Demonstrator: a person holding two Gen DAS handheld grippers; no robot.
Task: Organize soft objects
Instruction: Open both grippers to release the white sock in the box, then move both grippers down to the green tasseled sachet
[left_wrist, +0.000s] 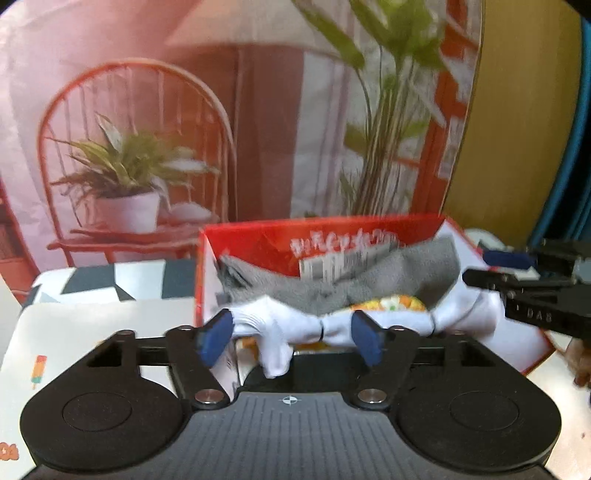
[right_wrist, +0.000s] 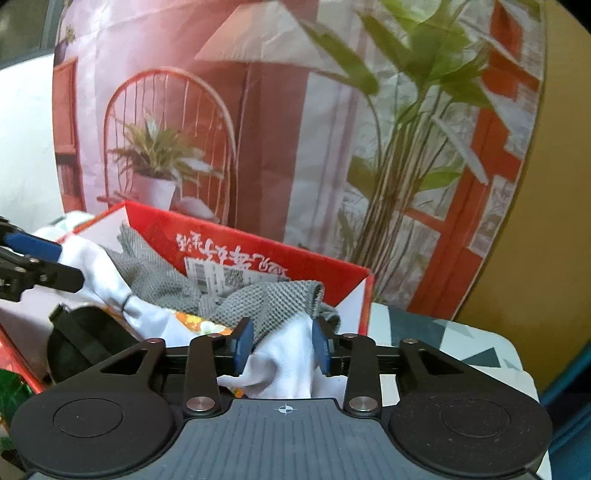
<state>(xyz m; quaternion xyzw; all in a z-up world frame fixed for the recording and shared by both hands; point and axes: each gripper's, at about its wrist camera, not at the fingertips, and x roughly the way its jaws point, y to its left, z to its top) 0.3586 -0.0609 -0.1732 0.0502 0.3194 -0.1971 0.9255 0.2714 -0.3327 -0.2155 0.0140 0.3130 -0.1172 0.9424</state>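
Note:
A red cardboard box (left_wrist: 321, 223) (right_wrist: 258, 240) lies open on the table, with a grey knitted cloth (left_wrist: 369, 280) (right_wrist: 166, 284) heaped inside. Across its front edge stretches a white cloth (left_wrist: 266, 317) (right_wrist: 284, 365), pinched by thin black bands, over an orange flowered piece (left_wrist: 388, 304) (right_wrist: 199, 323). My left gripper (left_wrist: 291, 338) (right_wrist: 33, 258) is open wide; the white cloth lies loose between its blue pads (left_wrist: 218, 336). My right gripper (right_wrist: 282, 345) (left_wrist: 476, 267) is narrowly open at the cloth's other end, with a fold bulging between its pads.
A printed backdrop (left_wrist: 147, 129) of a red chair and plants stands right behind the box. The table wears a black, grey and white patterned cover (left_wrist: 110, 280) (right_wrist: 443, 332). A dark rounded object (right_wrist: 85, 339) sits left of the box. A person's fingers (left_wrist: 580, 365) show at the right edge.

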